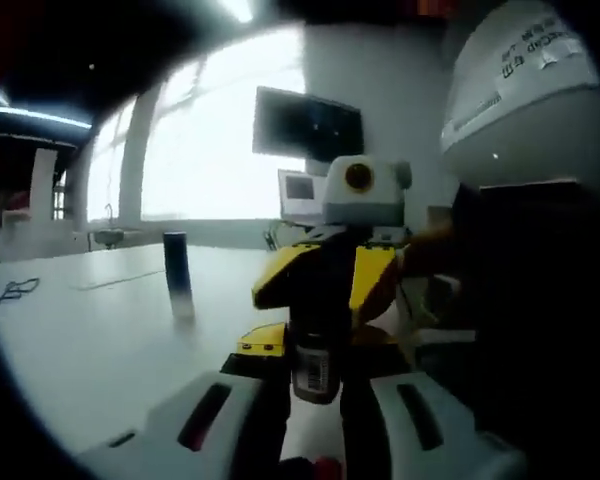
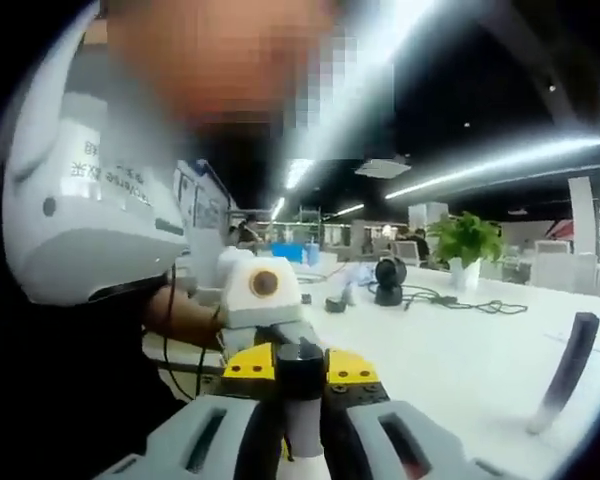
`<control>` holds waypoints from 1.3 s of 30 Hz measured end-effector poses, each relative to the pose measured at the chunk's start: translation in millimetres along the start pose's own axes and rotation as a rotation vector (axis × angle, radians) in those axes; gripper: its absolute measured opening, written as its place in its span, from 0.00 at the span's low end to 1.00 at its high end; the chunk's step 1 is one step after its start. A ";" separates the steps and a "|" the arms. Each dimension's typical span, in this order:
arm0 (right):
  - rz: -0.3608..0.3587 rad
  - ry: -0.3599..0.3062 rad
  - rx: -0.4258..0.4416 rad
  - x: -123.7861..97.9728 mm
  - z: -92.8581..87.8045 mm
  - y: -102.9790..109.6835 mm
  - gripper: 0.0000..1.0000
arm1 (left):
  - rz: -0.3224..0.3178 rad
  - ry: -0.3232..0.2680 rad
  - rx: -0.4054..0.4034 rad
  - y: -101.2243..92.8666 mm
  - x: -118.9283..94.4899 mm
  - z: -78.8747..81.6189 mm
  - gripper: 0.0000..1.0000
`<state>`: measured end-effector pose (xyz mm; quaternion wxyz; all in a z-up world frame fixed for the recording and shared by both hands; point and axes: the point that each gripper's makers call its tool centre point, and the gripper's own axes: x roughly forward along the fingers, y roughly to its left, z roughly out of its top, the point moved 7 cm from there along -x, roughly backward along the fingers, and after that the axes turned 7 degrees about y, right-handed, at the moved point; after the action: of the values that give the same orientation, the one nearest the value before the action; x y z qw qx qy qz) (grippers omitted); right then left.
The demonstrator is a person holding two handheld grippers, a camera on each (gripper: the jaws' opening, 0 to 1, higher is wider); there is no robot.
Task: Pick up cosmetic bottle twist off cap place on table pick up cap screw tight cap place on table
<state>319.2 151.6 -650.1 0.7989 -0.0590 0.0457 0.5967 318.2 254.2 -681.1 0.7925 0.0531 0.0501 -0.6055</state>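
A small dark cosmetic bottle (image 1: 315,372) with a barcode label is held in the air between both grippers. My left gripper (image 1: 315,392) is shut on its body. The right gripper (image 1: 326,290), with yellow jaws, comes in from the far side and closes over the bottle's top end, hiding the cap. In the right gripper view, my right gripper (image 2: 302,435) is shut on the white cap end (image 2: 305,425), and the dark bottle body (image 2: 300,360) sits in the left gripper's (image 2: 298,372) yellow jaws. Cap and bottle look joined.
A tall dark bottle (image 1: 176,272) (image 2: 568,372) stands alone on the white table (image 1: 90,340). A black cable (image 1: 12,292) lies at the left edge. Farther off are a plant (image 2: 466,240), cables (image 2: 460,300) and a monitor (image 1: 308,125). A person's sleeve (image 2: 60,380) is close by.
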 end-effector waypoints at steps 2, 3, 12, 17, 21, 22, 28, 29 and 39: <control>0.002 0.001 0.009 0.0 -0.9 2.9 0.05 | 0.007 0.005 -0.005 -2.9 0.6 0.3 0.06; -0.014 -0.011 0.000 -0.1 0.2 1.8 0.05 | 0.043 -0.006 0.015 -0.7 0.1 1.8 0.06; -0.127 -0.027 0.020 -1.2 -3.6 5.2 0.05 | 0.169 0.031 0.007 -4.8 0.3 3.1 0.05; -0.215 -0.053 0.026 -1.5 -6.5 4.4 0.04 | 0.278 0.086 0.064 -1.8 2.8 4.9 0.05; -0.243 -0.065 0.010 12.4 -2.9 8.8 0.05 | 0.290 0.047 0.037 0.2 8.5 9.2 0.06; -0.249 -0.058 -0.023 13.8 -2.3 8.6 0.06 | 0.284 0.046 0.035 1.1 9.7 9.0 0.06; -0.200 -0.062 -0.073 15.8 0.0 11.6 0.07 | 0.186 -0.001 0.037 6.6 16.5 9.4 0.09; -0.198 -0.063 -0.078 16.5 0.4 11.0 0.07 | 0.182 -0.007 0.057 8.0 18.0 10.6 0.10; -0.181 -0.044 -0.062 23.7 -3.1 7.6 0.08 | 0.116 0.038 0.006 29.3 39.2 4.1 0.14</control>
<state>318.6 175.7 -656.8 0.8481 -0.0745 0.0044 0.5245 356.7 223.9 -682.0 0.8250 0.0698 0.0602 -0.5576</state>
